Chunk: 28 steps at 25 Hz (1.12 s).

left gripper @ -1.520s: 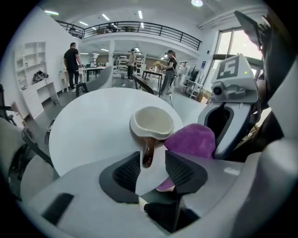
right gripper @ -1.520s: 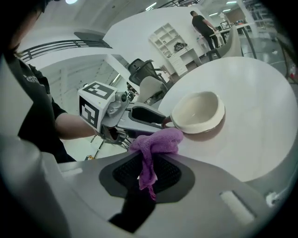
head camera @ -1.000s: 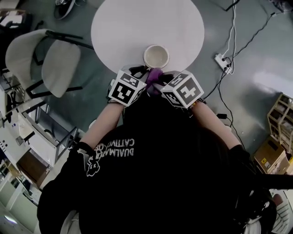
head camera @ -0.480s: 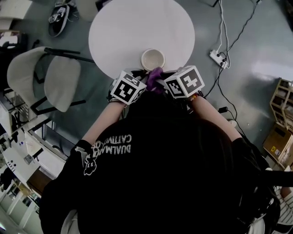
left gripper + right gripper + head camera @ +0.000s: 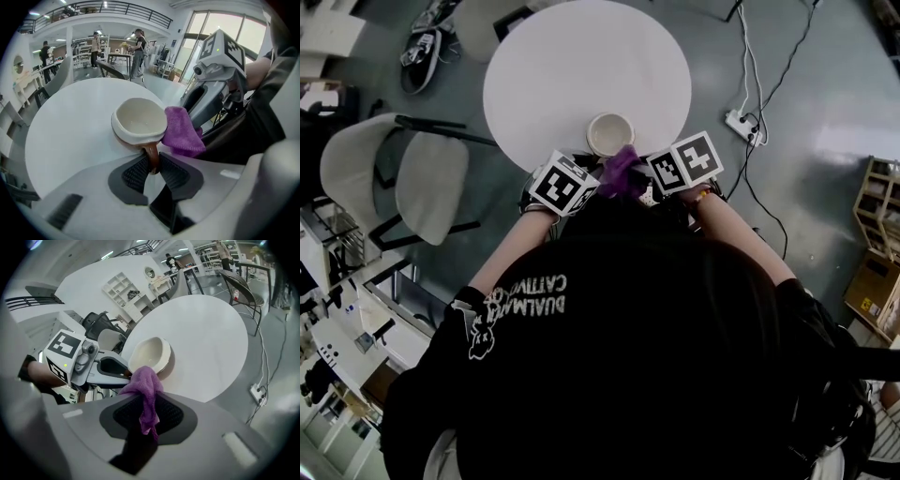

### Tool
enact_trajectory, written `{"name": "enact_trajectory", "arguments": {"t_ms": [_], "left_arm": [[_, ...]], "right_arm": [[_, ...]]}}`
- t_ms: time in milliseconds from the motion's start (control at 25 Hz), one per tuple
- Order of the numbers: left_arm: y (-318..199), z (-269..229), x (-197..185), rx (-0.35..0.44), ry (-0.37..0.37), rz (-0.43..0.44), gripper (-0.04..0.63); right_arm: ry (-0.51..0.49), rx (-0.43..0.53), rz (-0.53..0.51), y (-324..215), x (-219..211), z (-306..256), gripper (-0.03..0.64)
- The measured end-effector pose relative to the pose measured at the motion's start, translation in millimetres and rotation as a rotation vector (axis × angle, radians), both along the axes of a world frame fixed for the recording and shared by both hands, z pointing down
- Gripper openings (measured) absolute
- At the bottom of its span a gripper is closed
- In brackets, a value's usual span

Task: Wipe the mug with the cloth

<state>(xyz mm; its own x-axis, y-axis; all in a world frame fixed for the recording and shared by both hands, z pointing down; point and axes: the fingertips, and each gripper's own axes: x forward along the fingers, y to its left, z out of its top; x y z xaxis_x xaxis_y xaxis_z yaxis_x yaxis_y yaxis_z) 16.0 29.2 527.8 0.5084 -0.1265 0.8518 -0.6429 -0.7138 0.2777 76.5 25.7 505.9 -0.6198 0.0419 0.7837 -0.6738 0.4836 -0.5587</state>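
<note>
Round table [image 5: 544,66], chair [image 5: 427,183] (beside it), power strip [image 5: 739,123]

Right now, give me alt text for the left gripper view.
The left gripper clamps its jaws on the brown handle of a cream mug, a round white table behind it. The right gripper holds a purple cloth against the mug's right side.

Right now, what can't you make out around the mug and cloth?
- Handle of the mug: left gripper view, mostly buried in the left gripper.
- The mug's wall behind the cloth: both gripper views, cloth covers it.
- Right gripper jaws: head view, marker cube hides them.
</note>
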Motion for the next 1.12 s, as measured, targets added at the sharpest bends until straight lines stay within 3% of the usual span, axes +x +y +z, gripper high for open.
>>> {"name": "enact_trajectory", "arguments": {"t_ms": [1120], "left_arm": [[-1.8, -0.4, 0.4, -0.026, 0.025, 0.065, 0.071]], "right_arm": [[0.131, 0.09, 0.182, -47.5, 34.6, 6.3, 0.087]]}}
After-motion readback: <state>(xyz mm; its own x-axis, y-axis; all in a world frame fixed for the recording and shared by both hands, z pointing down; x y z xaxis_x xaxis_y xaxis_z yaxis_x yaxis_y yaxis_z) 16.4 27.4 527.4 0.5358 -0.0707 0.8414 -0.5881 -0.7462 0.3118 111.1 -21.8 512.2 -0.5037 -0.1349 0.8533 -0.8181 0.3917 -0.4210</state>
